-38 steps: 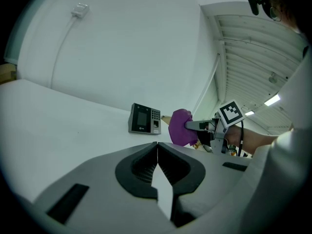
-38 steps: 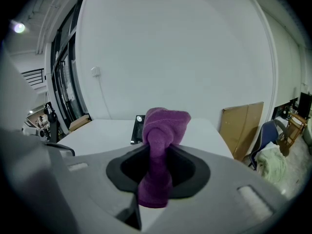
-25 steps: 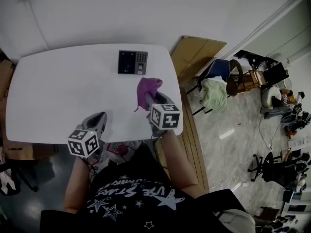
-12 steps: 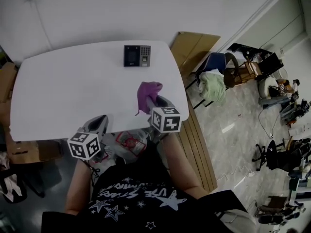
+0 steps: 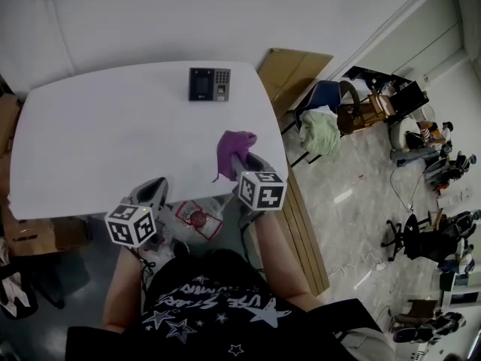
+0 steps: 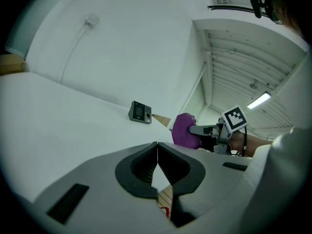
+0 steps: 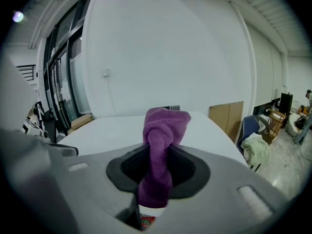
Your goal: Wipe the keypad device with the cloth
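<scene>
Head view: your right gripper, jaws clamping cloth, now sits farther from keypad device at 12 o'clock; wipe unstarted. Left gripper jaws together.

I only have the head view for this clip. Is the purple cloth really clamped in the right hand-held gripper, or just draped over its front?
Observer: Clamped. The right gripper view shows the cloth pinched between the jaws of the right hand-held gripper, bunched above them and hanging below.
Operator: And the left one, is it carrying anything?
Observer: No. In its own view the left hand-held gripper has its jaws together with nothing between them.
Operator: Does the right gripper view see the target?
Observer: Barely. The cloth covers most of the keypad device; only a sliver shows above the bunch.
</scene>
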### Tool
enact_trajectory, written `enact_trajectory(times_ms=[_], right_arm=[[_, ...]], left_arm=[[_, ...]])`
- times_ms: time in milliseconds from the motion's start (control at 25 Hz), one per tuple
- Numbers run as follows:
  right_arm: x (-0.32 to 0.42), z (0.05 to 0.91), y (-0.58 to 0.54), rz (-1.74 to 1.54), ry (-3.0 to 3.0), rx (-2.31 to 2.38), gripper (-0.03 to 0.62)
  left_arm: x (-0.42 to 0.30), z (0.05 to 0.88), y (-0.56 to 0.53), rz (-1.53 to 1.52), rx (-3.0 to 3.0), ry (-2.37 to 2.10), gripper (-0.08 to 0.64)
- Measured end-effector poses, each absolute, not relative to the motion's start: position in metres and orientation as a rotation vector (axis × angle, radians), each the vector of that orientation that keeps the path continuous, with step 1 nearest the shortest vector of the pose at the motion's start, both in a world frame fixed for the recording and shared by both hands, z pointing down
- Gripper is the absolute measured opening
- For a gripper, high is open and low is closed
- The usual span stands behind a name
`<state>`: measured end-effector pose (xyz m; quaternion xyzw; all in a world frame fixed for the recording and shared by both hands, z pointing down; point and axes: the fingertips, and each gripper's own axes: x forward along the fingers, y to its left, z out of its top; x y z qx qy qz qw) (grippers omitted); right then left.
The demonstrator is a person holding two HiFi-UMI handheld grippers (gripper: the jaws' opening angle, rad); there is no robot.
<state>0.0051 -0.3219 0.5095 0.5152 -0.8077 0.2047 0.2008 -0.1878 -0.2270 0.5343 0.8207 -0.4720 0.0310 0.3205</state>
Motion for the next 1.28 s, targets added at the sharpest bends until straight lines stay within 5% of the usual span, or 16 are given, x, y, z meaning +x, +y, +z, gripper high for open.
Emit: enact_trajectory(times_ms=[1280], right_arm=[[0.087, 0.497, -0.203, 0.542, -2.358, 1.273, 0.098]], left_arm=[[-0.089, 0.503, -0.119, 0.101, 2.186, -1.341, 0.009]])
